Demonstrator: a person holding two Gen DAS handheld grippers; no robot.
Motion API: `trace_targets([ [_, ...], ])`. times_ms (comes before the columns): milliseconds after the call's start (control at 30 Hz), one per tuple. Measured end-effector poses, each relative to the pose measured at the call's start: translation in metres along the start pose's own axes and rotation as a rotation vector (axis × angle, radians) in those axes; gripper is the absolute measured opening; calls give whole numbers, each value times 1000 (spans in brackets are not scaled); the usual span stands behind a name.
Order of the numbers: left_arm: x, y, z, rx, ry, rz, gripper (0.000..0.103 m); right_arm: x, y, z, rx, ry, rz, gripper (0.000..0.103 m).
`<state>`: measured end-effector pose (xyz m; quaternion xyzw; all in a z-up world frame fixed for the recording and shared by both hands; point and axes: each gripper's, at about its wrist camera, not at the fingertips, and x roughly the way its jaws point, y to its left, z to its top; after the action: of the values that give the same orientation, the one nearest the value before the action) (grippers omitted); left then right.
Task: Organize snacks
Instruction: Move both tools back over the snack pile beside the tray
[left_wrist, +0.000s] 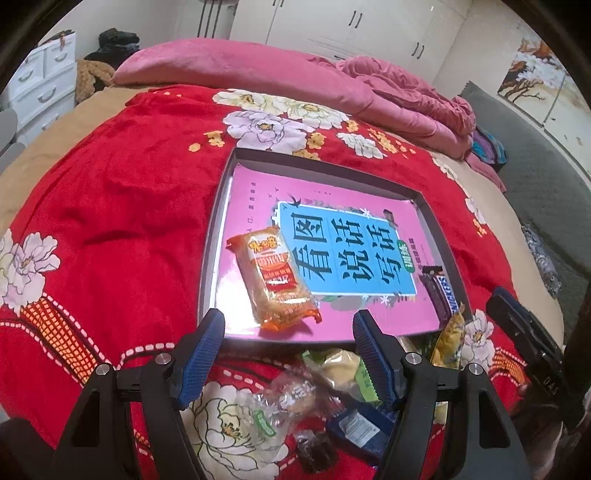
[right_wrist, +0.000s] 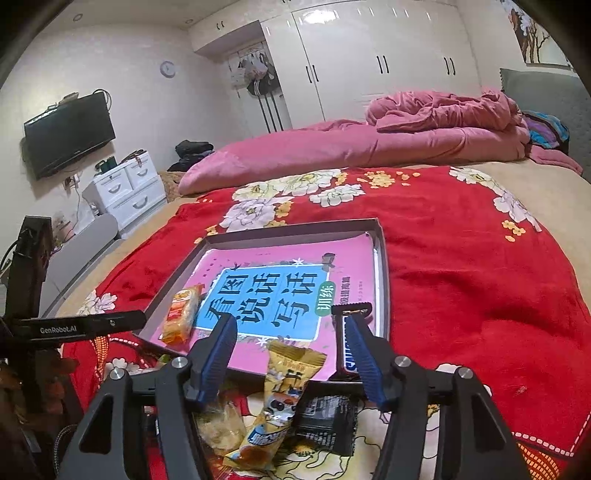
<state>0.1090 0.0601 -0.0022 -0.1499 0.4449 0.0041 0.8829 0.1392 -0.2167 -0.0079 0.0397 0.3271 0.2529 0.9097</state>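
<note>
A shallow grey tray (left_wrist: 439, 236) lined with a pink book lies on the red flowered blanket; it also shows in the right wrist view (right_wrist: 382, 258). An orange snack pack (left_wrist: 275, 280) (right_wrist: 181, 314) lies at the tray's near left. A Snickers bar (left_wrist: 441, 291) (right_wrist: 349, 343) lies at its near right. Loose snacks lie in front of the tray: a yellow packet (right_wrist: 280, 398) (left_wrist: 448, 343), a clear-wrapped pastry (left_wrist: 291, 398) and a dark packet (right_wrist: 327, 413). My left gripper (left_wrist: 291, 350) is open and empty above the pile. My right gripper (right_wrist: 290, 354) is open, straddling the yellow packet.
A pink duvet (right_wrist: 369, 147) lies folded across the far bed. White drawers (right_wrist: 125, 188) and a wall TV (right_wrist: 70, 133) stand at the left. The other gripper's body (right_wrist: 74, 325) reaches in from the left.
</note>
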Motion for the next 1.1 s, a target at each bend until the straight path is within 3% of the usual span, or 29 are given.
trace_targets([
  [400,-2,-3,-19,37,51,-4,76,-5,15,-4,-36,0,34,70],
  [1100,-5,4,-53,50,152,-18,76,-3,38,-13,-94,33,65,71],
])
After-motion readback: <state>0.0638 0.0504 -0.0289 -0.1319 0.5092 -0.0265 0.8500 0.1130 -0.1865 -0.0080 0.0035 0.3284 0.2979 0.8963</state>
